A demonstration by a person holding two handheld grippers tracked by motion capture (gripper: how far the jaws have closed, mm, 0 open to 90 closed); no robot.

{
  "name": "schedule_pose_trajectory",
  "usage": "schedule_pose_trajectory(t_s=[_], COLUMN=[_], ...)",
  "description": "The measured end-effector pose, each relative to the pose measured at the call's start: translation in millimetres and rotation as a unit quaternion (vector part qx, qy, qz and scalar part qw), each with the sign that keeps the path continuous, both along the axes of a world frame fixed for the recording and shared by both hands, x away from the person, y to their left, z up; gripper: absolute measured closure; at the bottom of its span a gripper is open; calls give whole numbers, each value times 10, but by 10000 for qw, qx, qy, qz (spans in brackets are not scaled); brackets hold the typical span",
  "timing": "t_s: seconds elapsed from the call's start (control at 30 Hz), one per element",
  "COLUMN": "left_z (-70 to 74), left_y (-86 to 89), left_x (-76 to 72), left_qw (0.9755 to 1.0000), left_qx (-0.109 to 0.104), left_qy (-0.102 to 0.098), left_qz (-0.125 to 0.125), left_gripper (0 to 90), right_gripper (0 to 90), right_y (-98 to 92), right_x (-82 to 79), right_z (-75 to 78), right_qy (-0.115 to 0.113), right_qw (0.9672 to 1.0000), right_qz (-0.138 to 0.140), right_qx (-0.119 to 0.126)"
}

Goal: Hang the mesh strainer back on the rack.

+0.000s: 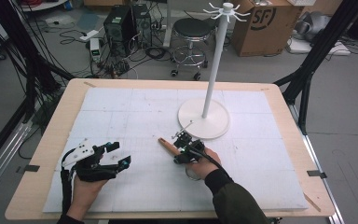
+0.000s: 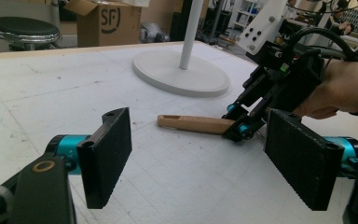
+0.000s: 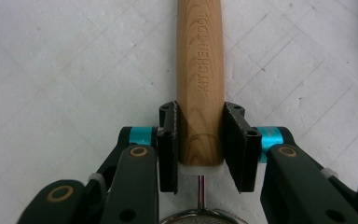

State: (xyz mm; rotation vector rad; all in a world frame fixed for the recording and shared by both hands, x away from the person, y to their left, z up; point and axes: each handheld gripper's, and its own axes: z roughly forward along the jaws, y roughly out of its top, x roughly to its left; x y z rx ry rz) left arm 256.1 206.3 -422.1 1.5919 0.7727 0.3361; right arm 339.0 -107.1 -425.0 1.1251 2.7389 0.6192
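Observation:
A kitchen tool with a light wooden handle (image 1: 166,143) (image 2: 193,123) (image 3: 199,65) lies flat on the white mat; the handle is stamped "KITCHEN TOOL". My right gripper (image 1: 177,149) (image 3: 200,137) is shut on the handle's near end, its pads pressed on both sides. In the left gripper view the right gripper (image 2: 242,127) holds that same end low over the mat. A thin metal stem and a round metal rim (image 3: 200,215) show behind the jaws. My left gripper (image 1: 120,154) (image 2: 200,149) rests at the left of the mat, open, with nothing between its pads.
A white hook stand with a round base (image 1: 216,126) (image 2: 168,74) rises just beyond the tool. The white mat (image 1: 121,107) covers most of the wooden table. A stool (image 1: 192,29), a cardboard box (image 1: 263,25) and computer cases stand on the floor behind.

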Motion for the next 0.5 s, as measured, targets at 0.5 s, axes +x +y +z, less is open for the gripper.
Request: schedule_pose_trajectory(t_s=[0.5], left_z=[15], left_y=[56], left_x=[-35], left_qw=[9999], left_qx=[-70], left_qy=[-29], left_qz=[88], left_gripper=[243], right_gripper=[689], right_y=[-483], right_x=[29], right_z=[245], right_qy=[-69], right_qw=[9841], right_qz=[-599], right_qx=[1669])
